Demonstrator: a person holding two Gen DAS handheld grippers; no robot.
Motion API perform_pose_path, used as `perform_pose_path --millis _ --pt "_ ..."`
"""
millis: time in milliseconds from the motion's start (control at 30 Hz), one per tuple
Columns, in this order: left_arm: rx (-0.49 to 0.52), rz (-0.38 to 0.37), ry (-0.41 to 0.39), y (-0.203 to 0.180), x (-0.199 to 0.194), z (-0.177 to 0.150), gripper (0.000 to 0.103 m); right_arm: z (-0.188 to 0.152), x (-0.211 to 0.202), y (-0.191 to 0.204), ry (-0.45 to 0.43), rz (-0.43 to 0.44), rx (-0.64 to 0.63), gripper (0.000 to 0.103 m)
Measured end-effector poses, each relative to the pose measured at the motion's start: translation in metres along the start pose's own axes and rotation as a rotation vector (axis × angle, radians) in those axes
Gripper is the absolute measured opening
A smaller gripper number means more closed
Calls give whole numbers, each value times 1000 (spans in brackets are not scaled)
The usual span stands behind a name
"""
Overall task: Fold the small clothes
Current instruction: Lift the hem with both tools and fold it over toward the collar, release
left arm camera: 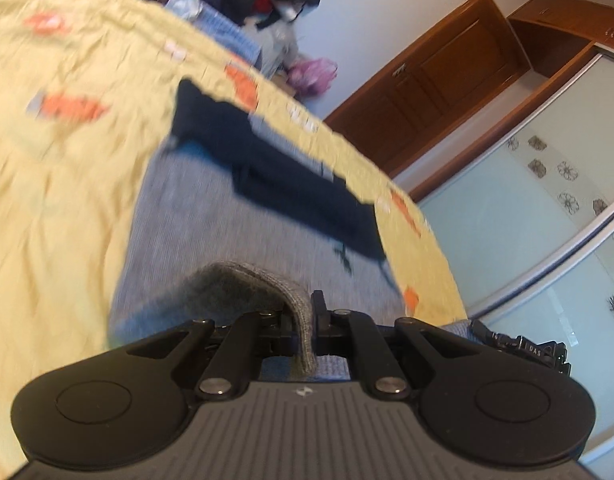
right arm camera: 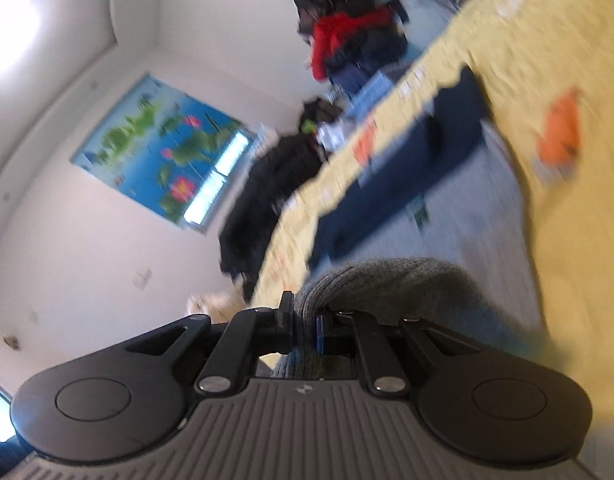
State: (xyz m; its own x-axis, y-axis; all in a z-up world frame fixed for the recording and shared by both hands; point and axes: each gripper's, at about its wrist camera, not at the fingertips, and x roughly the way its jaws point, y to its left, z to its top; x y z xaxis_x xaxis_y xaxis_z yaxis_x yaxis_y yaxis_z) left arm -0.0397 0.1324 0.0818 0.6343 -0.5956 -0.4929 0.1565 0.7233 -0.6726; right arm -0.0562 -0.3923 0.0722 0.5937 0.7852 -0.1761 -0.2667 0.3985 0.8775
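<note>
Left gripper (left arm camera: 303,316): jaws clamped on the grey knitted garment's (left arm camera: 235,288) hem. Right gripper (right arm camera: 305,320): jaws likewise pinching it. Garment lies on yellow patterned bedsheet (left arm camera: 67,160), long axis running away towards navy cloth (left arm camera: 291,184). Left view only: wooden wardrobe (left arm camera: 435,92); right only: map poster (right arm camera: 163,148).

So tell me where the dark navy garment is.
The dark navy garment lies on the grey-blue cloth beyond both grippers, along the yellow bedsheet, in both wrist views.

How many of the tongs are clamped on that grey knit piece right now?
2. The left tongs pinch one edge of the grey knit garment, and the right tongs pinch another part of it, above the yellow bedsheet.
</note>
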Motion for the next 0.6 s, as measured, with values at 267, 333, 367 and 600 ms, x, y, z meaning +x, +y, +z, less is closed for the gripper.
perform_pose_path --millis 267,333,367,600 --pt "50 15 -62 4 45 73 6 93 61 -29 -55 22 -2 19" --pt "51 27 -58 8 65 89 5 114 78 -41 -70 13 6 19" --pt "52 30 -57 10 73 96 5 125 87 -47 -74 16 11 19" --pt "67 43 -82 16 122 148 5 173 140 -87 -84 18 49 19"
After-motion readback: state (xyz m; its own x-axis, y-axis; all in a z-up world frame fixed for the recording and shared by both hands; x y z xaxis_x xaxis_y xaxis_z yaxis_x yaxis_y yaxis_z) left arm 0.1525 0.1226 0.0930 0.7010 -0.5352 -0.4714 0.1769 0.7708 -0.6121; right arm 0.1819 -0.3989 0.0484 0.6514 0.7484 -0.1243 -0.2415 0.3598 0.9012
